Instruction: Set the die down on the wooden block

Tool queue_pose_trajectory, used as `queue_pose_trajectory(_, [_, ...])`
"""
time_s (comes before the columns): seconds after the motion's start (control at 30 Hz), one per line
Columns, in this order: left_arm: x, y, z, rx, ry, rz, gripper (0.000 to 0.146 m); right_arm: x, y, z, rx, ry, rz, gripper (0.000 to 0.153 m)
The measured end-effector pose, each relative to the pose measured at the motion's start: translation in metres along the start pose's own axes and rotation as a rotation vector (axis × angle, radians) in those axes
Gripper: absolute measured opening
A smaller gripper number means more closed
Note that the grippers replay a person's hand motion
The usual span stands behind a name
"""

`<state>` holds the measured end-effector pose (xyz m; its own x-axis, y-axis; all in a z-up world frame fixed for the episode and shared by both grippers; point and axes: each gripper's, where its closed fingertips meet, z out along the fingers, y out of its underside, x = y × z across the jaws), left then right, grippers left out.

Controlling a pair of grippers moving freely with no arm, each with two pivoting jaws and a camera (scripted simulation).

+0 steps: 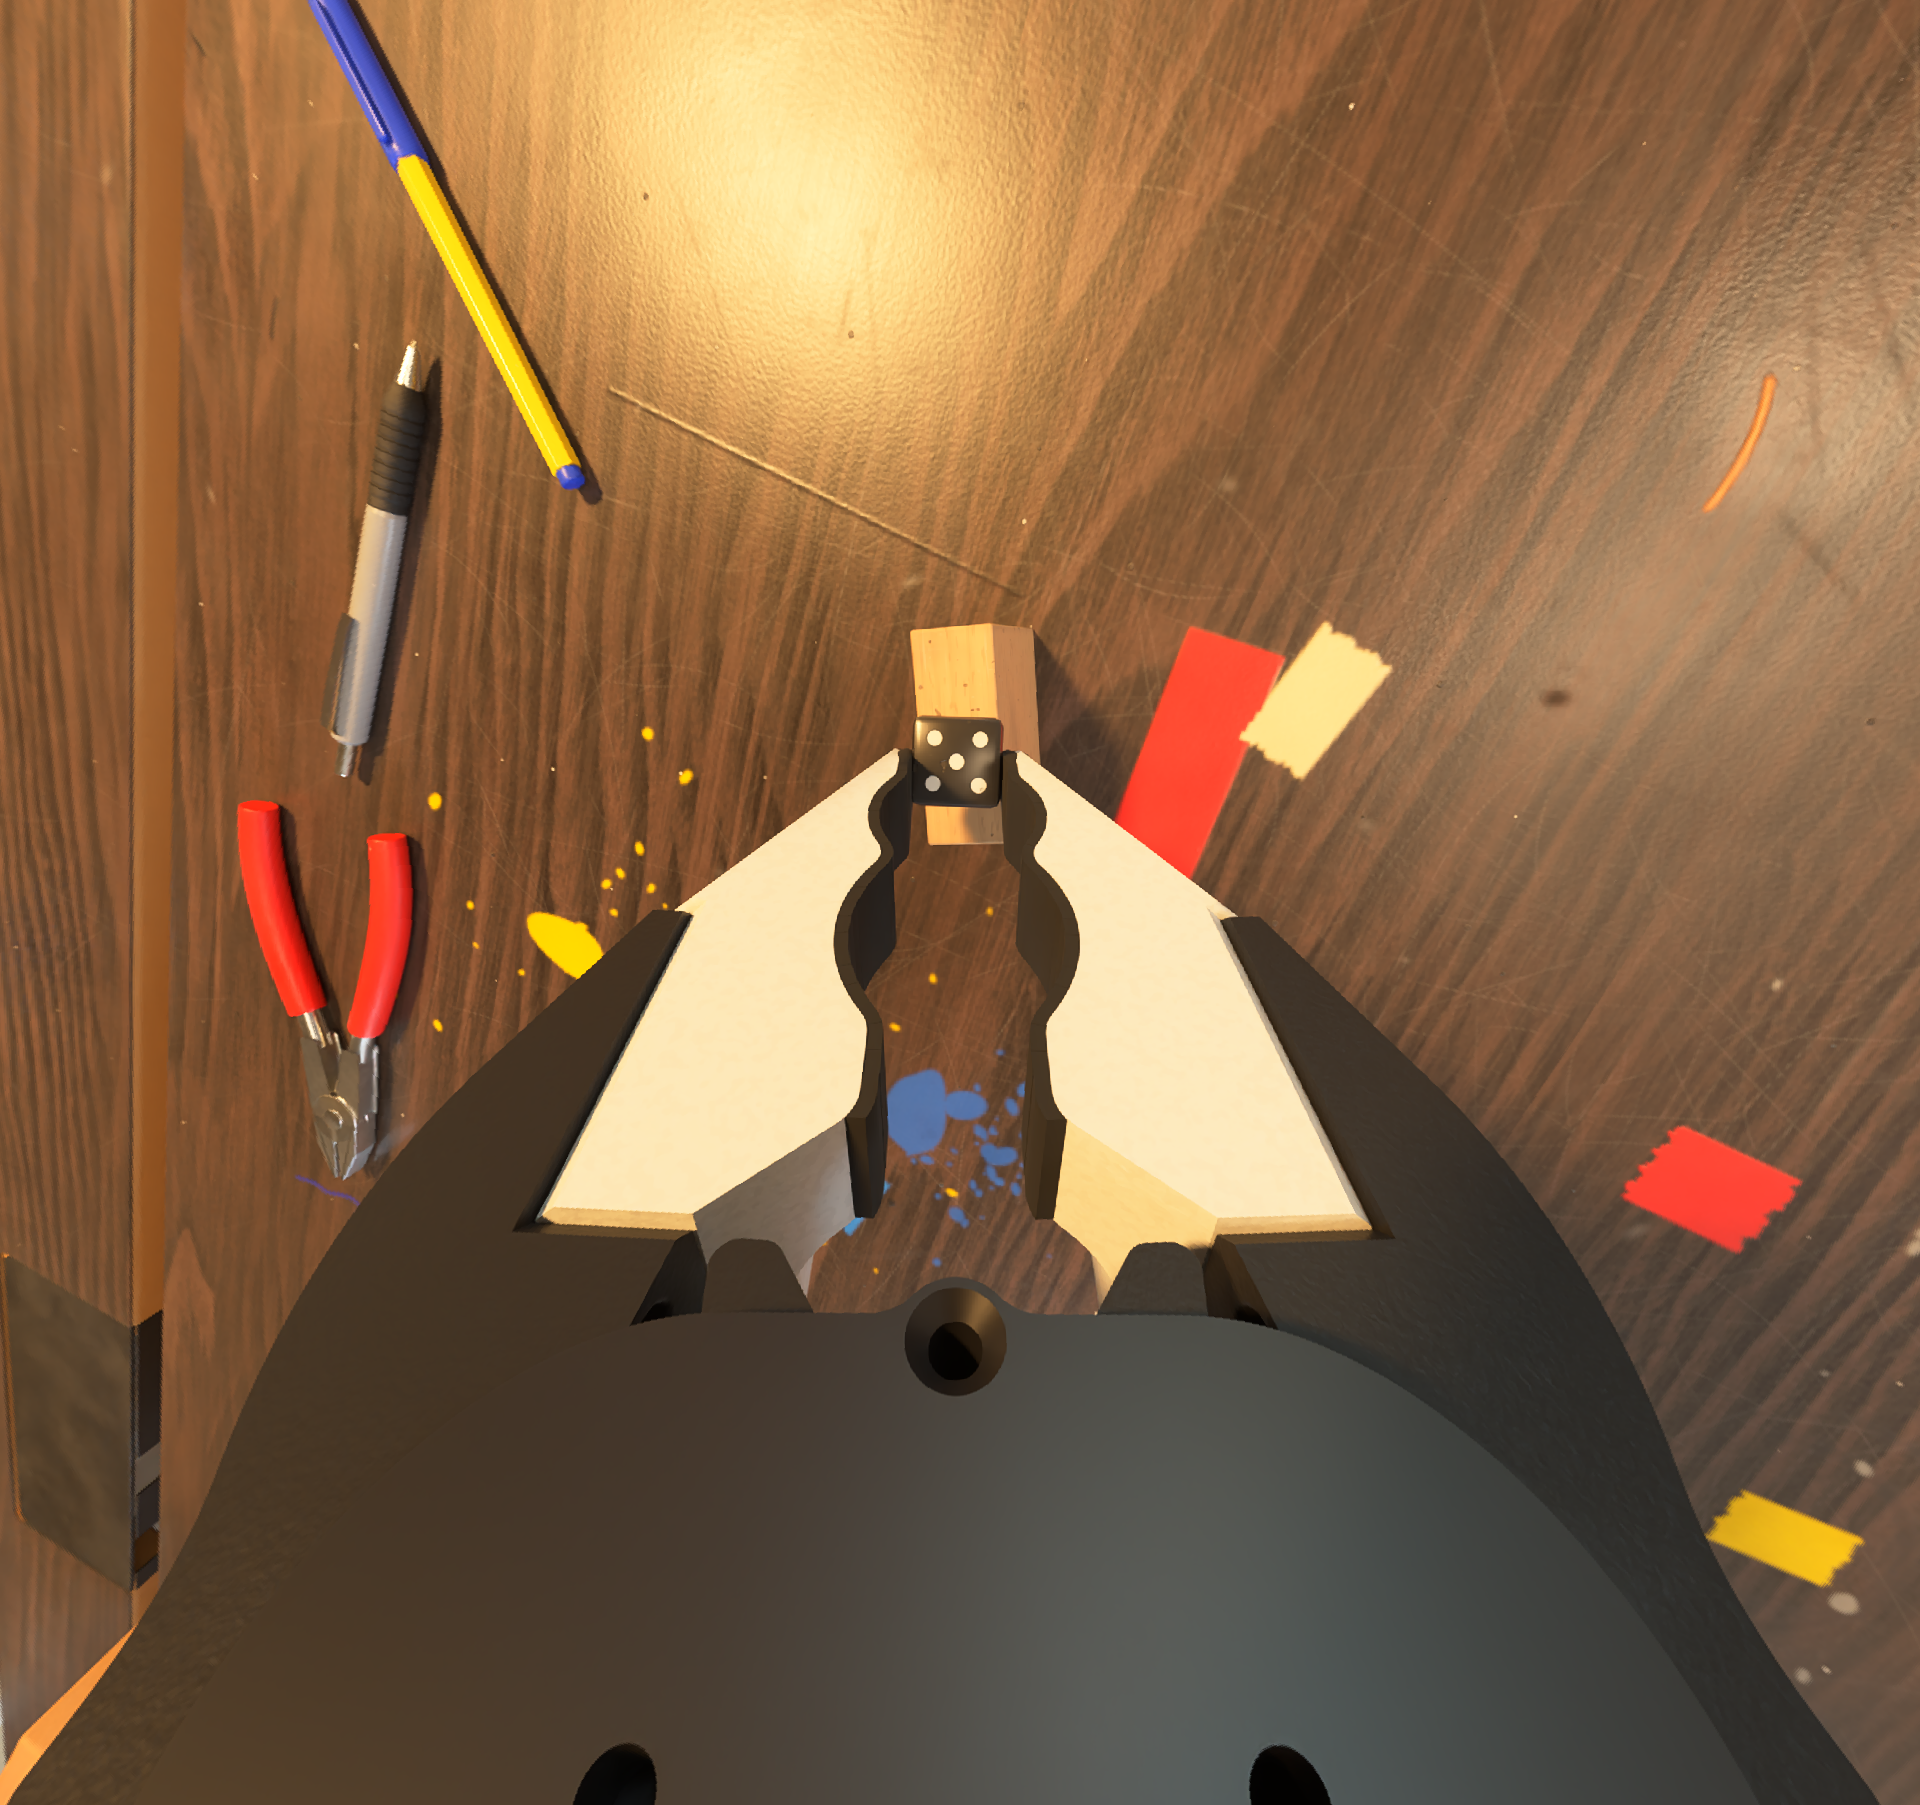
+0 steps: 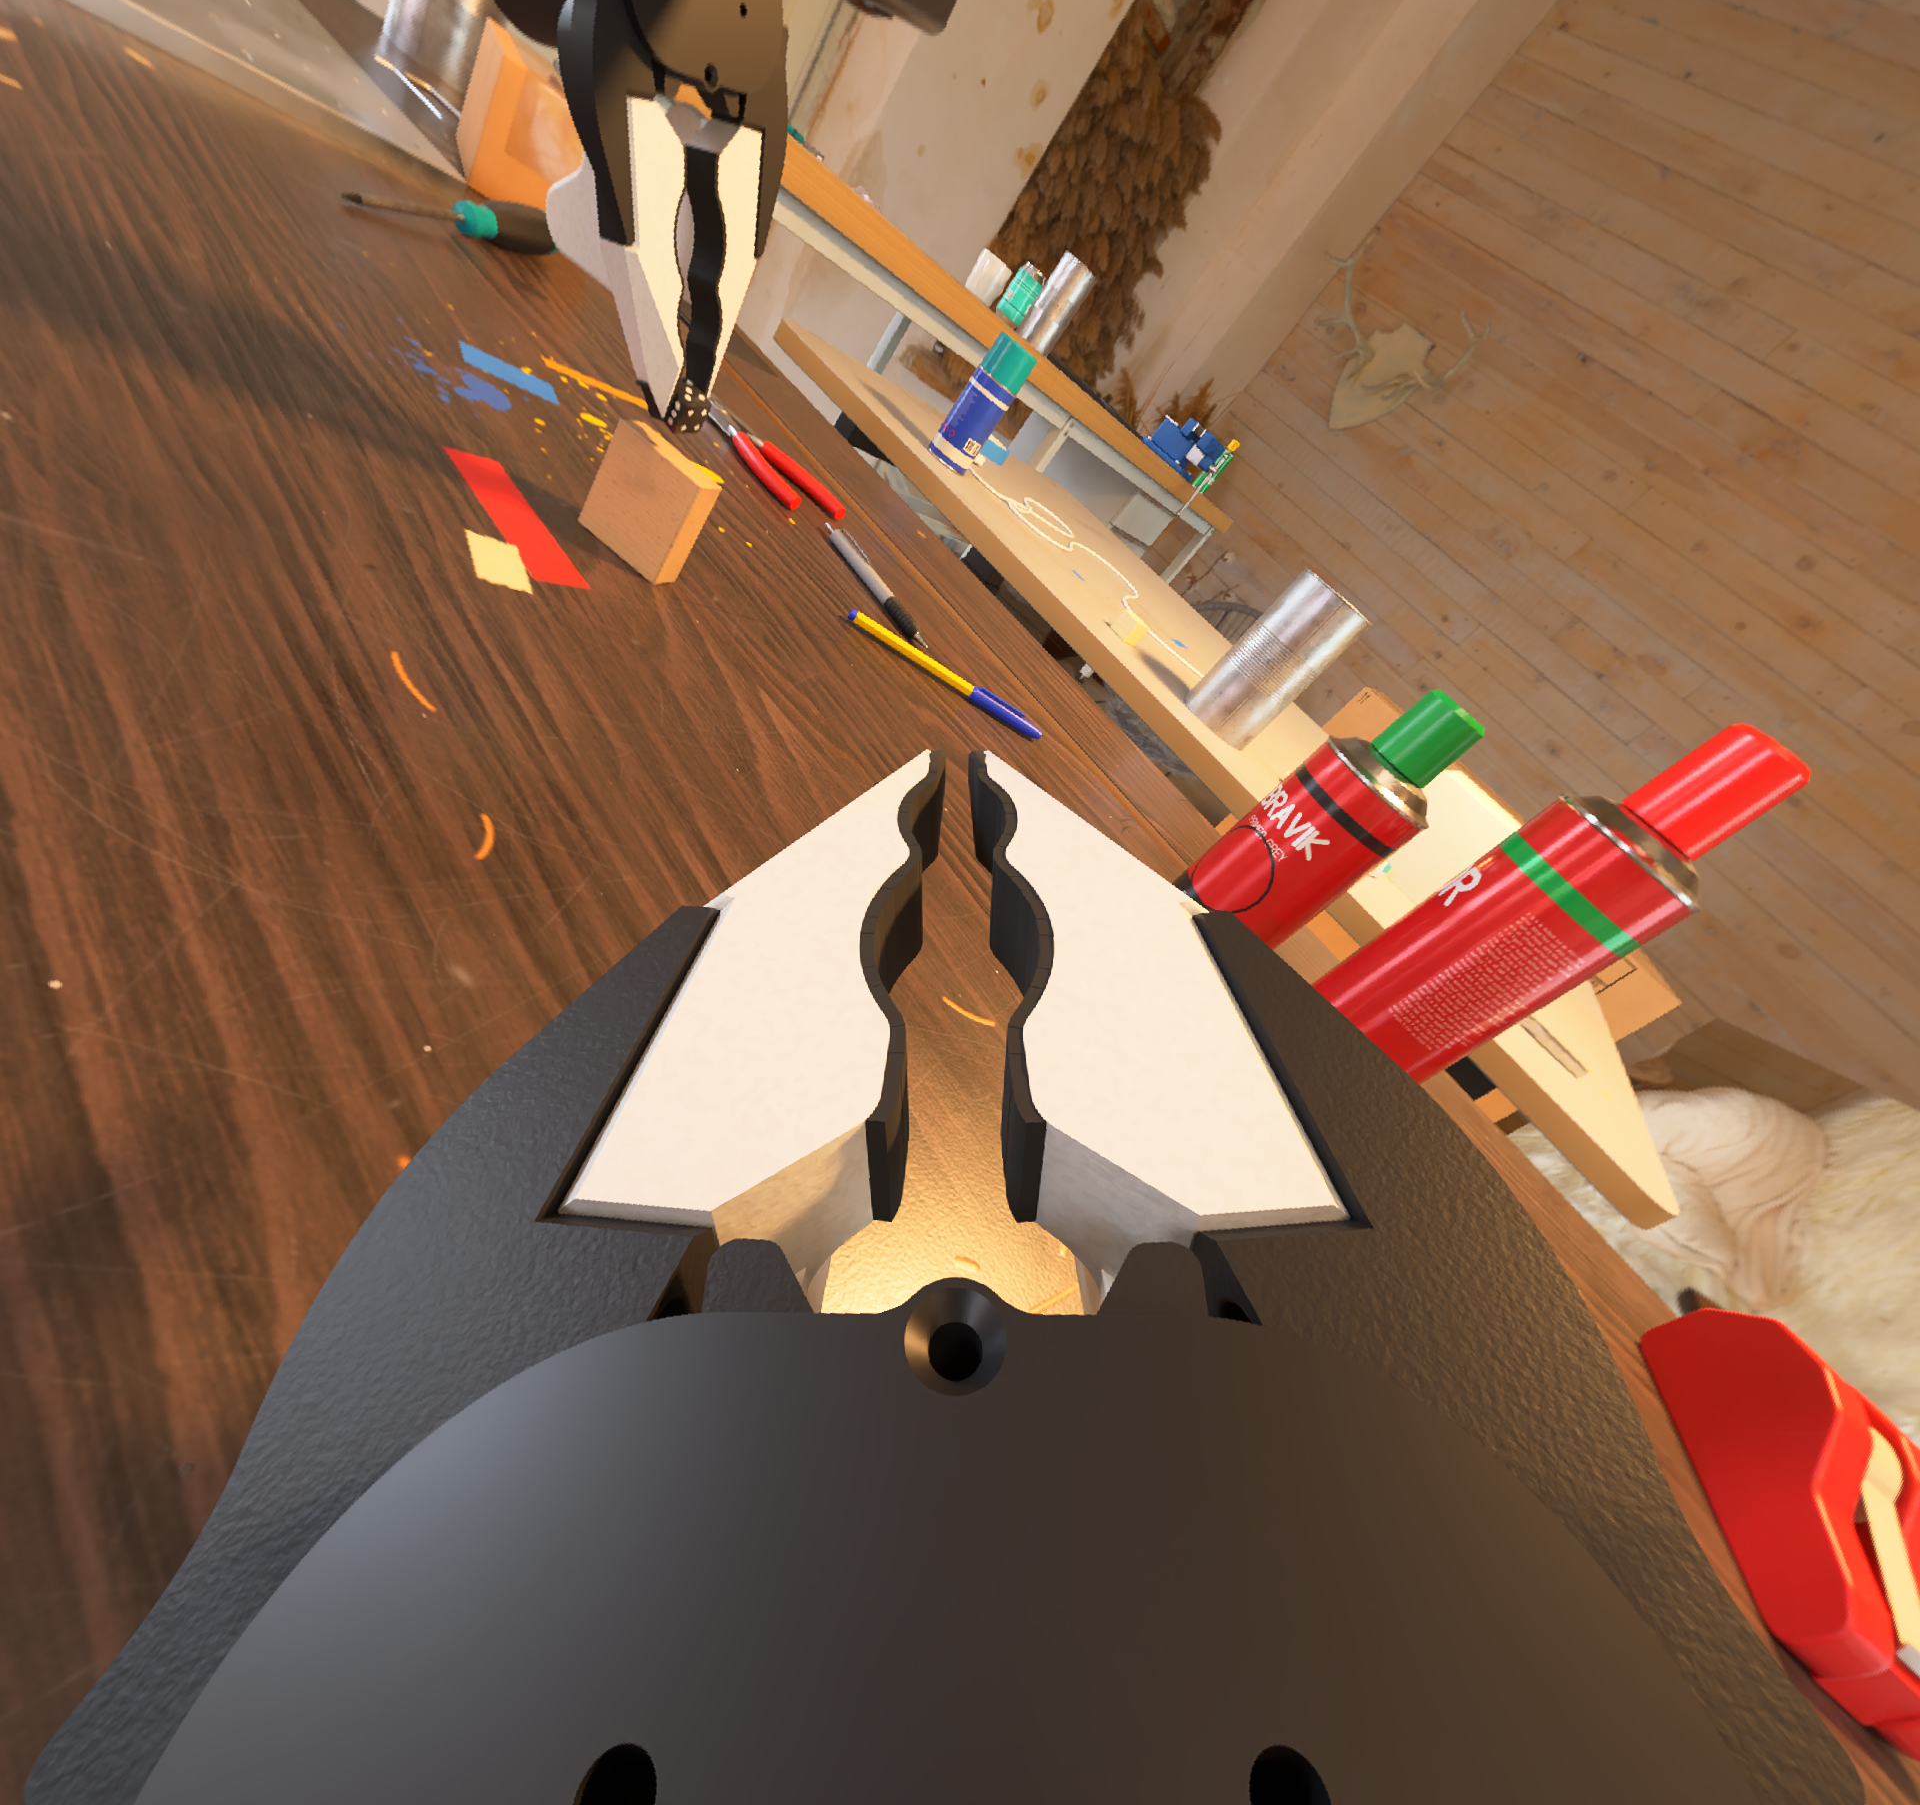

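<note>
In the left wrist view, the left tongs [image 1: 957,768] hold the small black die with white dots [image 1: 957,763] between their tips, directly over the pale upright wooden block [image 1: 974,680] on the dark wooden worktop [image 1: 1351,301]. The top of the block looks narrow, so a release made off its centre could let the die roll off toward the red tape strip [image 1: 1195,747] at the right. In the right wrist view, the right tongs [image 2: 957,784] are empty, with only a narrow gap, near the viewer and well apart from the block [image 2: 649,514]. There the die [image 2: 686,408] hangs just above the block's far corner; released from this height, I think it may bounce and fall toward the red-handled pliers [image 2: 790,477].
</note>
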<state>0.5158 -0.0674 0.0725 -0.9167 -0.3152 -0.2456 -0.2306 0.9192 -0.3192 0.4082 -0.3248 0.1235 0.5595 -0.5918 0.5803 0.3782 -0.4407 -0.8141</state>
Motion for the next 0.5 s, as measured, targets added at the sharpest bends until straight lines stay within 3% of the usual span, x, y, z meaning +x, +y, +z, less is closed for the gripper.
queue_pose_trajectory(0.5, [-0.003,0.012,0.005,-0.145,0.070,0.025,0.016,-0.001,-0.002,-0.002,0.005,-0.013,0.061,0.000])
